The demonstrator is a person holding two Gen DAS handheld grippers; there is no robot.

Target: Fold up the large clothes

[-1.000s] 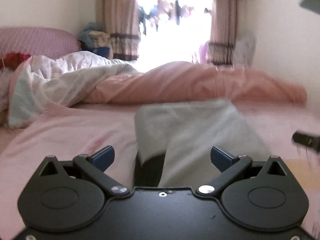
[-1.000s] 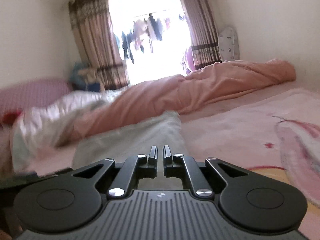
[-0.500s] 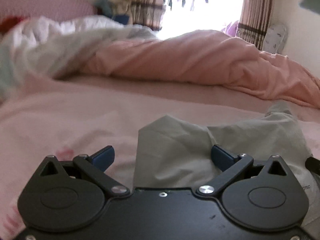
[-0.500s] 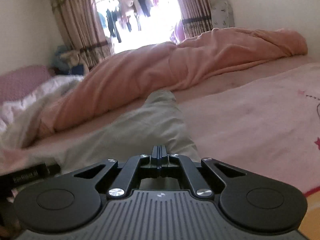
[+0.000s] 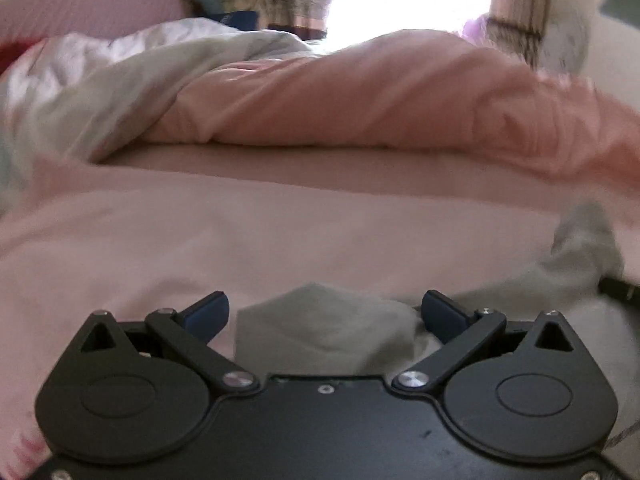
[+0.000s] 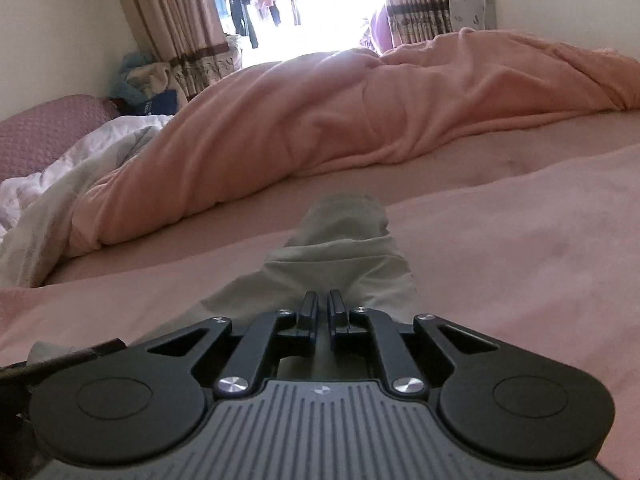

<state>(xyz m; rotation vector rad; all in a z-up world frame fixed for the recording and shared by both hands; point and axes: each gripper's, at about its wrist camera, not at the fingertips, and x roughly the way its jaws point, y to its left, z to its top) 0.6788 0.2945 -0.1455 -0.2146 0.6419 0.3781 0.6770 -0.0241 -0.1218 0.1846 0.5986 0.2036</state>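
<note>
A pale grey-green garment (image 5: 320,328) lies crumpled on the pink bedsheet (image 5: 200,248). My left gripper (image 5: 324,314) is open, its blue fingertips (image 5: 208,312) apart on either side of a raised fold of the cloth. In the right wrist view the same garment (image 6: 344,252) stretches away from my right gripper (image 6: 323,310), whose fingers stand with a narrow gap between them, low over the cloth. I cannot tell if any cloth is between them. The right gripper's tip shows at the right edge of the left view (image 5: 620,290).
A rolled salmon-pink duvet (image 6: 360,120) lies across the bed behind the garment. A white-and-grey quilt (image 5: 100,80) is bunched at the left by a pink headboard (image 6: 44,132). Curtains and a bright window (image 6: 300,8) are at the back.
Both grippers dropped lower towards the bed. The garment was lowered from hanging to lying crumpled on the sheet. The right fingers, pressed together half a second ago, now show a narrow gap.
</note>
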